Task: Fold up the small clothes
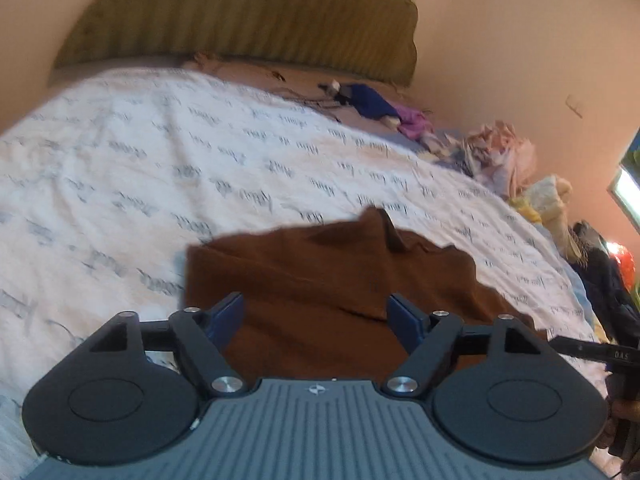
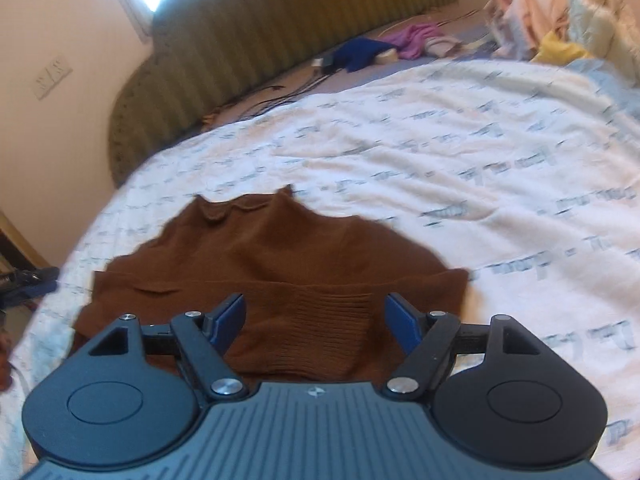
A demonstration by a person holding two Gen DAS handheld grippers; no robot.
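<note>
Standing wide apart, both jaws hold nothing — left gripper (image 1: 316,316) and right gripper (image 2: 316,316) hang above the brown top (image 2: 276,264), which lies part-folded on the sheet (image 2: 460,152). Its raised collar could catch a finger — the fold would open.

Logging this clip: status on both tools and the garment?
Left tool open, right tool open, nothing held. Brown sweater lying on bedspread. Nothing in the way.
</note>
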